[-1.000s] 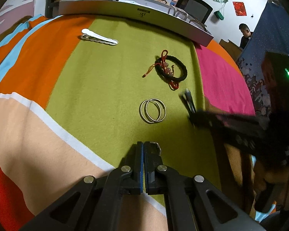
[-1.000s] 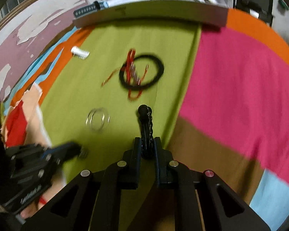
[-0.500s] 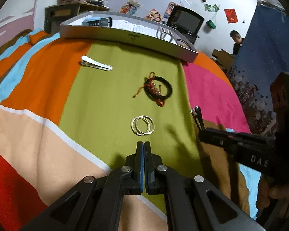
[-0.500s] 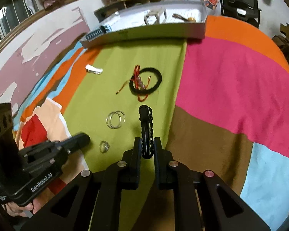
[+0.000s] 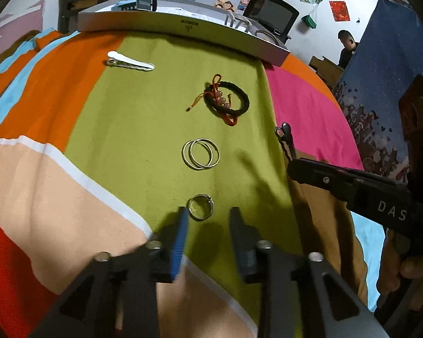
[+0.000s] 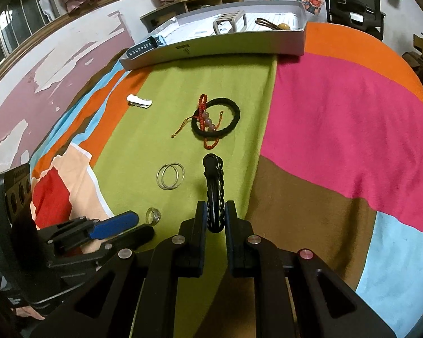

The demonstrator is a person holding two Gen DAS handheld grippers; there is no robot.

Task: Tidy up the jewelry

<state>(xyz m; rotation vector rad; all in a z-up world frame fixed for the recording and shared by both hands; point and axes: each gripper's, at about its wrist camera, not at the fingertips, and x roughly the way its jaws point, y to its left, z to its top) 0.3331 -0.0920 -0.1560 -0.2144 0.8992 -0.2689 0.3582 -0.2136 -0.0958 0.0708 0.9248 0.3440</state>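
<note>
At lower centre, the left gripper [image 5: 208, 219] spreads its jaws around the small ring [image 5: 201, 207] (ready to pinch); the right gripper [image 6: 215, 217] clamps a black hair clip [image 6: 214, 186], likely tray-bound [image 6: 211, 48].

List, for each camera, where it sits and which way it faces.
Left wrist: on the left gripper, open, looking forward and down at a ring between its fingers; a hand holds the right gripper at right.
Right wrist: on the right gripper, shut on a black hair clip, facing the tray; the left gripper shows lower left.
Shared: hoop earrings, black bracelet, white hair clip.
</note>
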